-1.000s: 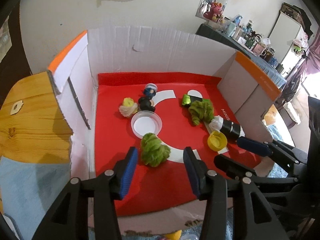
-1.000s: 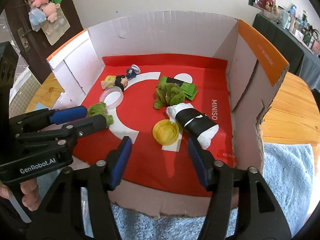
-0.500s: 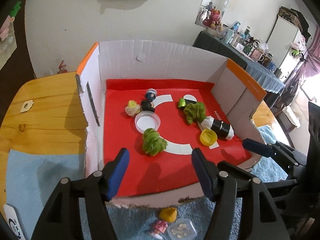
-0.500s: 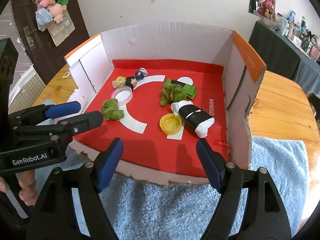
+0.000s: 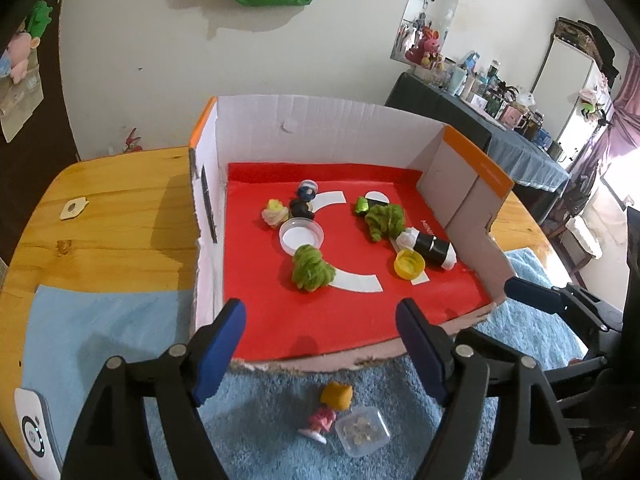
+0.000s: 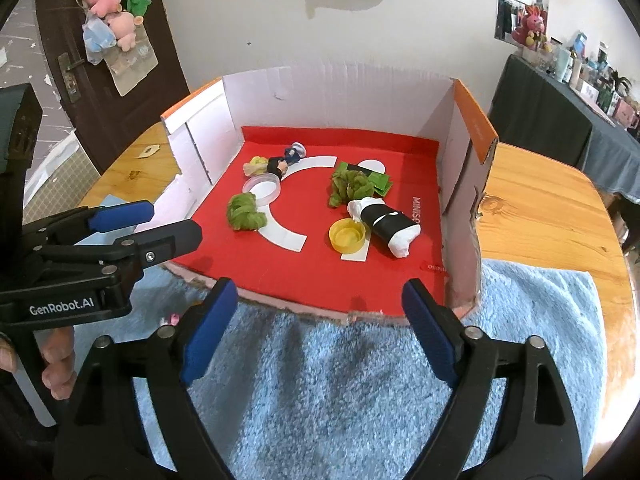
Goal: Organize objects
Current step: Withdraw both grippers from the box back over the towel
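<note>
A cardboard box (image 5: 320, 120) (image 6: 332, 92) with a red floor holds two green fuzzy lumps (image 5: 310, 268) (image 5: 384, 220), a clear round lid (image 5: 301, 236), a yellow cap (image 5: 408, 264) (image 6: 347, 235), a black-and-white roll (image 5: 432, 246) (image 6: 386, 224), a green packet (image 6: 378, 180) and small figures (image 5: 302, 202). My left gripper (image 5: 320, 344) is open and empty, in front of the box. My right gripper (image 6: 316, 332) is open and empty over the blue towel (image 6: 360, 392). A small doll (image 5: 328, 408) and a clear square tub (image 5: 362, 430) lie on the towel below the left gripper.
The box and towel rest on a wooden table (image 5: 108, 208) (image 6: 540, 208). A white device (image 5: 34, 432) sits at the table's left front corner. A wall stands behind the box, and a dark cluttered counter (image 5: 500, 120) is at the right.
Both grippers have pulled back and up out of the box, from over its red floor to over the towel. The doll and tub have come into the left view.
</note>
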`<state>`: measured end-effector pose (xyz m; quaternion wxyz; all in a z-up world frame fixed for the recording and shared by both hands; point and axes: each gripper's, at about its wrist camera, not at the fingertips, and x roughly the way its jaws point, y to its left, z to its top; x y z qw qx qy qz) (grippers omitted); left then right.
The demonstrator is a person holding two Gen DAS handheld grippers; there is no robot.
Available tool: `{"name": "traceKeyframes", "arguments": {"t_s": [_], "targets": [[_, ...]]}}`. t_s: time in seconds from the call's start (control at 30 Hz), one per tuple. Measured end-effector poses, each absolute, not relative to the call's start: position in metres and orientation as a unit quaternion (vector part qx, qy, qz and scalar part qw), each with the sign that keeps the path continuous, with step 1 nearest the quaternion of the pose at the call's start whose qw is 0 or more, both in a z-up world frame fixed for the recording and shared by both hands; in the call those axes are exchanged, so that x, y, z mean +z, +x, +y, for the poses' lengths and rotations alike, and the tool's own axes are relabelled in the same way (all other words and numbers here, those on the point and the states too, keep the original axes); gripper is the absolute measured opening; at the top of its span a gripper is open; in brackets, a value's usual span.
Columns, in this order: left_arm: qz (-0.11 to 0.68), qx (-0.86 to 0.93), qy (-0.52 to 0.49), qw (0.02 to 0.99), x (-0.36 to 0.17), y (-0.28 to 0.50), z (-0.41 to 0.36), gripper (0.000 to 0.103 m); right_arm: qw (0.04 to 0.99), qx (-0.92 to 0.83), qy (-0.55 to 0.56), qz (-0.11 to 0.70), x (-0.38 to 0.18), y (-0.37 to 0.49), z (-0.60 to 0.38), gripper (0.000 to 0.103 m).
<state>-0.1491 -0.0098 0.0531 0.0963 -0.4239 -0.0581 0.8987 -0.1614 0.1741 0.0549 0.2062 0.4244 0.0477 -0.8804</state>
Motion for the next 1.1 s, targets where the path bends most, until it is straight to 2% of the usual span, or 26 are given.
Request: {"name": "traceKeyframes", "arguments": {"t_s": [0.1,0.27,0.33,0.57,1.1], "targets": [[-0.060,0.899,-0.423,0.096,0.054,-0.143,-0.011,0.084,0.207,-0.881,0.422,0.049,0.057,-0.155,0.174,0.088],[-0.064,0.901,-0.419,0.092,0.055,-0.131,-0.016,0.086,0.208,-0.882,0.420,0.051,0.059,-0.144,0.173,0.088],[-0.066,0.902,-0.418,0.088,0.056,-0.127,-0.018,0.089,0.208,-0.883,0.418,0.052,0.060,-0.140,0.173,0.094],[-0.072,0.899,-0.424,0.083,0.053,-0.117,-0.020,0.094,0.211,-0.882,0.417,0.058,0.059,-0.127,0.170,0.094],[-0.076,0.895,-0.435,0.065,0.040,-0.093,-0.024,0.098,0.212,-0.880,0.420,0.062,0.049,-0.100,0.171,0.095]]}}
